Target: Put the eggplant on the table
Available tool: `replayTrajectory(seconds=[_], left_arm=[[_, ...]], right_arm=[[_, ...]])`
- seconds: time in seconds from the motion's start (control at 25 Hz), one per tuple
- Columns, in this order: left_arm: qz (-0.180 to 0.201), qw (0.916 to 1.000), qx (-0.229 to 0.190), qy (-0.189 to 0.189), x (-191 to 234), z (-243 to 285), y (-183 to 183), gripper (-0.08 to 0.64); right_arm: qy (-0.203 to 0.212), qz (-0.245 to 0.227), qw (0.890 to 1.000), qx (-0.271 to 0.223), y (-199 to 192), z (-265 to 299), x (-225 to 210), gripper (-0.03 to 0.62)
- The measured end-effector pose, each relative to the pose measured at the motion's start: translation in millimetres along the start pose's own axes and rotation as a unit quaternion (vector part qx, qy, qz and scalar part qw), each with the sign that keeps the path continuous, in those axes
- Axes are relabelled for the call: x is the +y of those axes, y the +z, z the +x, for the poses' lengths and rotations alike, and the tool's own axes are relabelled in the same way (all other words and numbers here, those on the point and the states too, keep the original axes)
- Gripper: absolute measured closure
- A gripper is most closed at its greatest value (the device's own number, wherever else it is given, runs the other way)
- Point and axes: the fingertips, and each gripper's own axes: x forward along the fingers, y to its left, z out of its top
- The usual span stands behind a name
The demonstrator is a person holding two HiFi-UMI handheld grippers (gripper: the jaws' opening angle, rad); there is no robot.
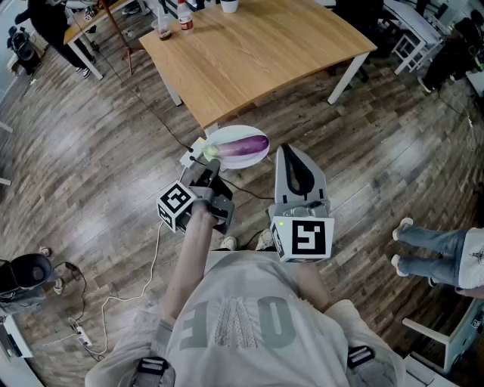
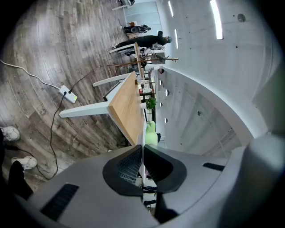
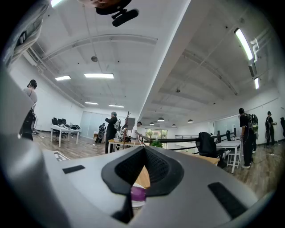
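Note:
A purple eggplant point(image 1: 245, 146) with a green stem lies on a white plate point(image 1: 227, 135), held in the air just short of the wooden table's point(image 1: 257, 60) near corner. My left gripper point(image 1: 207, 164) is shut on the plate's near-left rim. In the left gripper view point(image 2: 143, 150) the rim runs edge-on between the pads, with the green stem point(image 2: 151, 133) beyond them and the table point(image 2: 126, 106) further off. My right gripper point(image 1: 286, 150) hangs beside the plate's right edge, shut and holding nothing. Past its closed tips point(image 3: 144, 150) a bit of the eggplant point(image 3: 138, 194) shows.
Two bottles point(image 1: 172, 20) stand at the table's far left corner. A white power strip point(image 2: 67, 93) and cables point(image 1: 155, 257) lie on the wood floor. Someone's feet point(image 1: 402, 243) are at the right. Other desks and people stand further back.

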Motion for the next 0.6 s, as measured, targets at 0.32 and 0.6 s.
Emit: replayTrajectory(seconds=[0.32,0.6], left_arm=[[0.003,0.9999,-0.005,-0.009,-6.4,4.7,-3.1,0.540],[0.006,0.9997,-0.016,-0.016,-15.0,25.0,-17.5,0.540]], right_arm=[[-0.002,-0.002,1.000,-0.001,-5.0,3.1,-10.2,0.575],[0.000,0.021,1.000,-0.009,-11.2,7.6,-43.3,0.575]])
